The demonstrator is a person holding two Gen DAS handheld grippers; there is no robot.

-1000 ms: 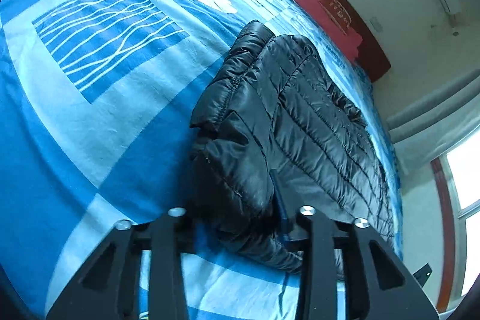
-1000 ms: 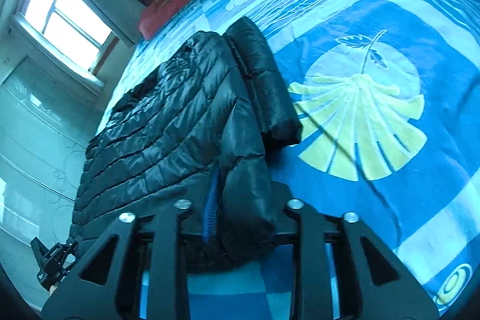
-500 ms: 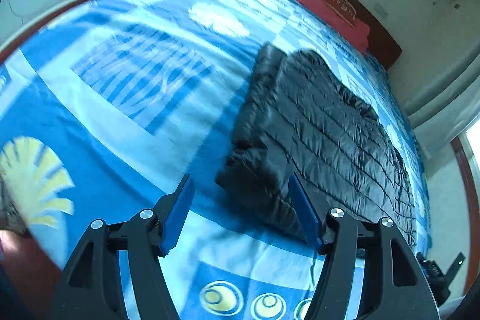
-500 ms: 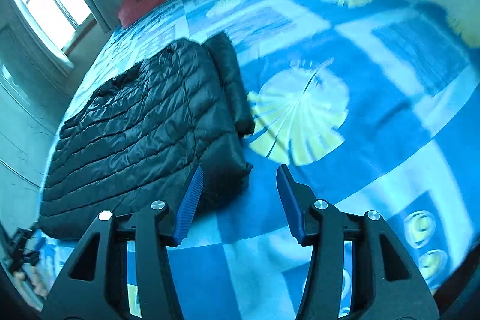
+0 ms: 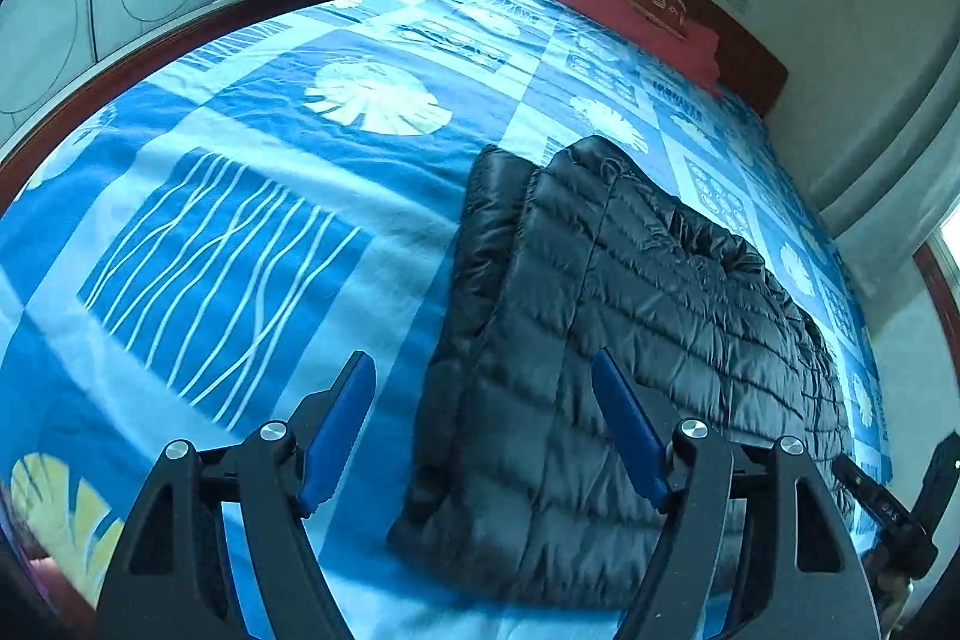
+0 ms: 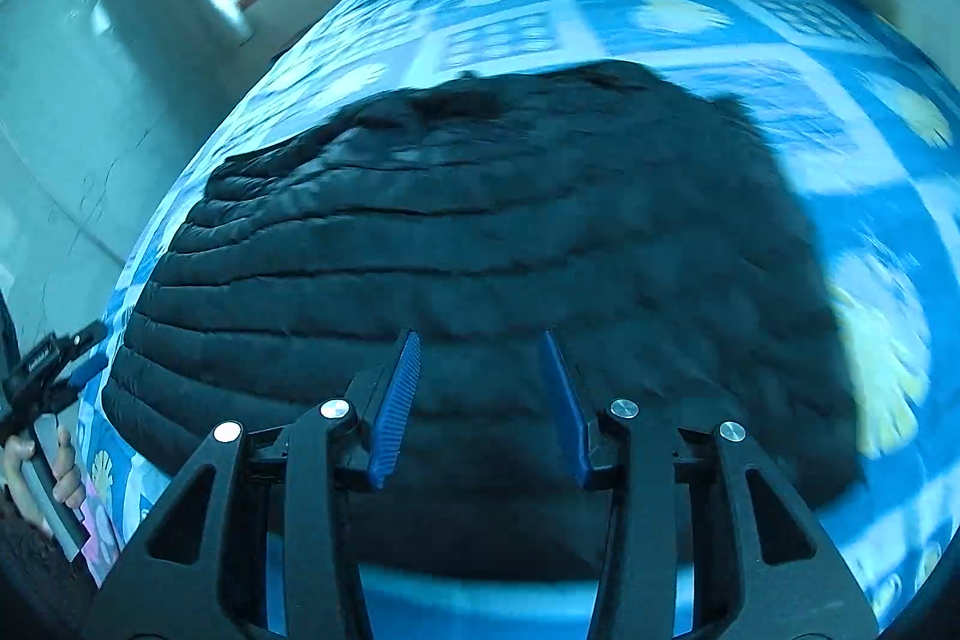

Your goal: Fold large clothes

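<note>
You are holding both the left gripper point(image 5: 483, 379) and right gripper point(image 6: 480, 364) wide apart, gripping nothing, above the black puffer jacket point(image 5: 630, 340).

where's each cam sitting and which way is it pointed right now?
Left wrist: on the left gripper, above the bed's foot end, facing the headboard; open blue fingers frame the black jacket's near-left edge; the other gripper shows at far right.
Right wrist: on the right gripper, open, over the jacket's near hem, motion-blurred; the person's hand shows at left.
Shared: jacket, blue bedspread, red pillow.
</note>
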